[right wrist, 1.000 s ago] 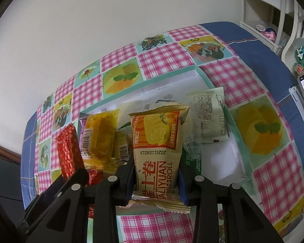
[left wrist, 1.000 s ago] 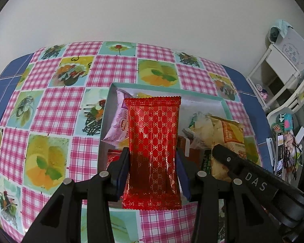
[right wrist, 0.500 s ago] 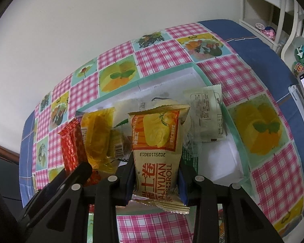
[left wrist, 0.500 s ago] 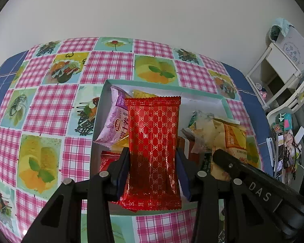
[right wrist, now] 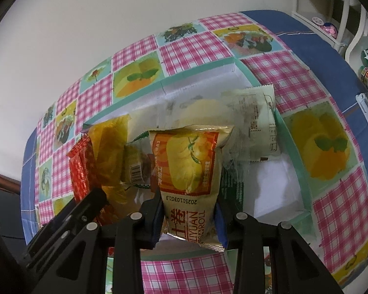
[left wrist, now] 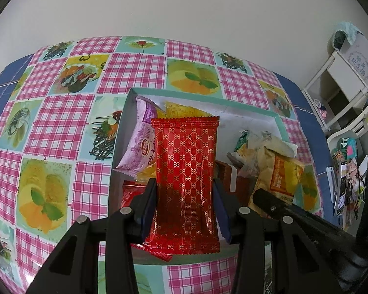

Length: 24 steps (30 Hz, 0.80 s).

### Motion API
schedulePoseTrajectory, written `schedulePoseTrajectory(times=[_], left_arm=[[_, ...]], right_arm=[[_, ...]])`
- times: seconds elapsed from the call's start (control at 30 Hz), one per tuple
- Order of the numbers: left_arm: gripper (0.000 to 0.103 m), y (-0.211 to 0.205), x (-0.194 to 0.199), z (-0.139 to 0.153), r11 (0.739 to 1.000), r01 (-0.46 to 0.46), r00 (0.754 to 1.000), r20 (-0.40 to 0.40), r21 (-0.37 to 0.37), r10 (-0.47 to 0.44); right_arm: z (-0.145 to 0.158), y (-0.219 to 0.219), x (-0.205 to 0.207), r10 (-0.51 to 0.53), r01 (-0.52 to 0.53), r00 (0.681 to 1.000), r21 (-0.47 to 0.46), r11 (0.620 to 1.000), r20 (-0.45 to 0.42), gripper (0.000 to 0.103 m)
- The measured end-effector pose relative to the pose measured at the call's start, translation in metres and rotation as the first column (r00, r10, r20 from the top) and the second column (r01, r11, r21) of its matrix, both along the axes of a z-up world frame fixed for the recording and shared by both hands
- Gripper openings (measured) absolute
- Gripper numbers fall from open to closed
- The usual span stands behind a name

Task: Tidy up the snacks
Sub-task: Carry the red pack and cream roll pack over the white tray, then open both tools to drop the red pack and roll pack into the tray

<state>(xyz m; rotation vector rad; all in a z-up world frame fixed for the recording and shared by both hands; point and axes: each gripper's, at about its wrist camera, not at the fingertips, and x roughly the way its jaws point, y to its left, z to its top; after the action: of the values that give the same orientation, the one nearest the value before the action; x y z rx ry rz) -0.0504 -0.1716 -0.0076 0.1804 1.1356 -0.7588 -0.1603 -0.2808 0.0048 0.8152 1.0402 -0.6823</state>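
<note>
My left gripper (left wrist: 185, 203) is shut on a red gold-patterned snack pack (left wrist: 186, 171) and holds it upright over the near left part of a teal-rimmed white box (left wrist: 281, 122). My right gripper (right wrist: 189, 210) is shut on an orange-and-cream egg roll pack (right wrist: 191, 169) over the box's middle (right wrist: 292, 147). In the box lie a purple pack (left wrist: 141, 144), a yellow pack (right wrist: 110, 156) and a pale green pack (right wrist: 255, 120). The red pack also shows in the right wrist view (right wrist: 82, 169), and the egg roll pack in the left wrist view (left wrist: 279, 171).
The box sits on a table with a pink checked fruit-print cloth (left wrist: 59, 132). A white wall stands behind the table. A white shelf unit (left wrist: 348, 73) and small clutter (left wrist: 346, 176) stand to the right, off the table.
Both grippers have moved forward and down towards the box with their packs still held. The box looks larger and closer in both views.
</note>
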Motion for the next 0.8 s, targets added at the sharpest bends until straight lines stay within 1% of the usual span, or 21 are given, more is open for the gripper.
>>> schedulePoseTrajectory(times=[0.23, 0.4, 0.7, 0.8], left_arm=[[0.045, -0.004, 0.006, 0.000, 1.000, 0.002, 1.000, 0.014, -0.017, -0.002], [0.045, -0.008, 0.010, 0.001, 0.999, 0.004, 1.000, 0.003, -0.042, -0.004], [0.045, -0.017, 0.015, -0.001, 0.999, 0.010, 1.000, 0.017, -0.043, -0.009], [0.046, -0.017, 0.017, -0.003, 0.999, 0.011, 1.000, 0.010, -0.047, -0.010]], right_arm=[[-0.005, 0.000, 0.005, 0.013, -0.013, 1.000, -0.001, 1.000, 0.003, 0.038], [-0.007, -0.005, 0.008, -0.001, 0.000, 0.999, 0.004, 1.000, 0.040, 0.038], [-0.009, -0.013, 0.013, -0.017, 0.017, 0.998, 0.001, 1.000, 0.052, 0.038], [-0.010, -0.014, 0.014, -0.014, 0.015, 0.999, 0.000, 1.000, 0.049, 0.038]])
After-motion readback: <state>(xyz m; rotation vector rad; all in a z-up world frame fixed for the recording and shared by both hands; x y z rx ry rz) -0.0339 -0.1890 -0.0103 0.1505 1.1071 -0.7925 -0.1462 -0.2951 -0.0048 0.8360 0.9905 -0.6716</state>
